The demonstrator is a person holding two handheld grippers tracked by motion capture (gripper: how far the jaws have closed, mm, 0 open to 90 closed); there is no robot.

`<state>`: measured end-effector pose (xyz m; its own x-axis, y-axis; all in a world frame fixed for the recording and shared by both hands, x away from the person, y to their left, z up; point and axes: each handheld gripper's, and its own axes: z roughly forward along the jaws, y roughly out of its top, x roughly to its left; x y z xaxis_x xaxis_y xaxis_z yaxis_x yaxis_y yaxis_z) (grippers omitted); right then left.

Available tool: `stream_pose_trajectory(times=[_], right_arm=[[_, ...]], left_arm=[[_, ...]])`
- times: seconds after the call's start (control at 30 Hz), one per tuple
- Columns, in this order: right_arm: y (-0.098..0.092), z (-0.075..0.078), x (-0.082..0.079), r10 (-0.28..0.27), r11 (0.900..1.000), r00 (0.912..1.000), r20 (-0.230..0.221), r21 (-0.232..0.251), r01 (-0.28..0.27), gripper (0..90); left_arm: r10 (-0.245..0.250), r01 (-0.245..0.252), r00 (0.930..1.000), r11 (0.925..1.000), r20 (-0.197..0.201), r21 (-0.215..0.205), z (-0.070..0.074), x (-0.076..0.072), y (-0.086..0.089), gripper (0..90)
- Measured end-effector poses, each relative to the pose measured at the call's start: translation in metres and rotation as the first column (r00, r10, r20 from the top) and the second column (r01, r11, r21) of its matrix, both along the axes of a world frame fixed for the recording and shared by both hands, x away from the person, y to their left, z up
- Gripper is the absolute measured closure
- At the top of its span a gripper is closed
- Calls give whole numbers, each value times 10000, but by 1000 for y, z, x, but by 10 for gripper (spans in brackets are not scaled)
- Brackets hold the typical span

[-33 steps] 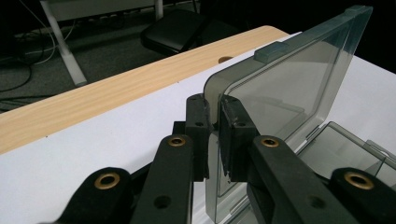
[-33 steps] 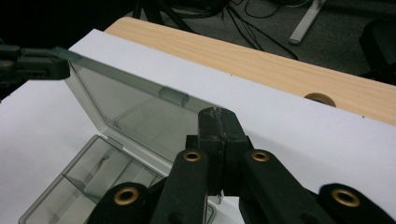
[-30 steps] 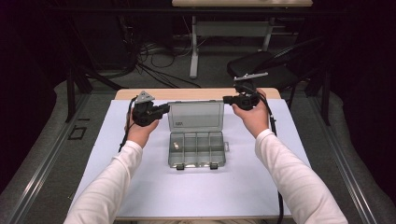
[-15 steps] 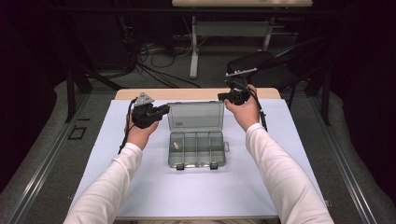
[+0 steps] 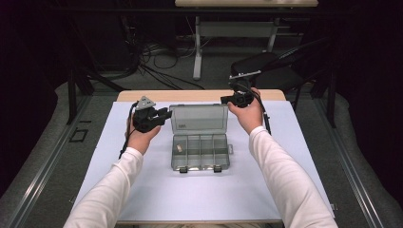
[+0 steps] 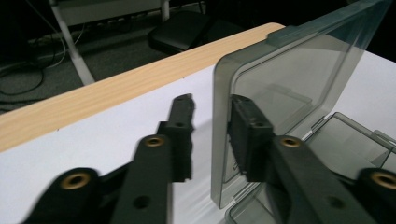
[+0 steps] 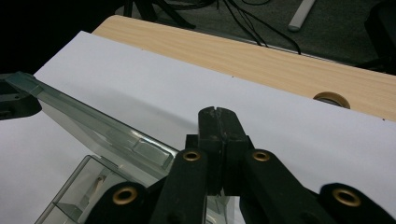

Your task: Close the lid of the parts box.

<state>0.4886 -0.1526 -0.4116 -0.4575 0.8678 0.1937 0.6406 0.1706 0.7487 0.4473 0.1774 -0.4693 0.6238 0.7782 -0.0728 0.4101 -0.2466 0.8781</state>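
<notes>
L gripper jaws have just been opening, now straddling the clear box's raised lid edge w/o pressing it. R gripper is hovering behind lid, jaws pressed together, empty.

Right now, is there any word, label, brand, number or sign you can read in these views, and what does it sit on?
None can be read.
Clear compartment box: no print visible on its raised lid.
Left gripper and right gripper: plain black, no markings.
White mat: blank.
</notes>
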Motion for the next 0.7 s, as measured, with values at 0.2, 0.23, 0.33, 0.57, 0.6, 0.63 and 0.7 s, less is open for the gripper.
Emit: stream_pose_trajectory(times=[0.2, 0.23, 0.33, 0.57, 0.6, 0.63, 0.7], right_arm=[[0, 0, -2, 83, 10000, 10000, -17, 39, -83, 892], [0, 0, -2, 76, 9999, 10000, -61, 82, -75, 892], [0, -1, -2, 117, 9998, 9999, -81, 134, -116, 888], [-1, -1, -5, 184, 9996, 9998, -125, 212, -181, 879], [-1, -1, -5, 188, 9996, 9998, -101, 202, -185, 880], [-1, -1, -5, 198, 9996, 9998, -89, 195, -197, 880], [-1, -1, -6, 193, 9996, 9998, -79, 213, -191, 879]], left_arm=[[301, -322, 9979, 9989, -579, -349, -1, -3, 8, 508], [398, -420, 9975, 9985, -591, -364, -1, -4, 9, 494], [509, -540, 9960, 9977, -730, -411, 1, -8, 14, 471], [618, -644, 9950, 9974, -781, -314, 10, -17, 18, 444], [637, -666, 9951, 9971, -757, -368, 11, -18, 18, 442], [603, -634, 9953, 9972, -761, -388, 12, -19, 18, 436], [473, -522, 9955, 9969, -820, -585, 13, -20, 18, 432]])
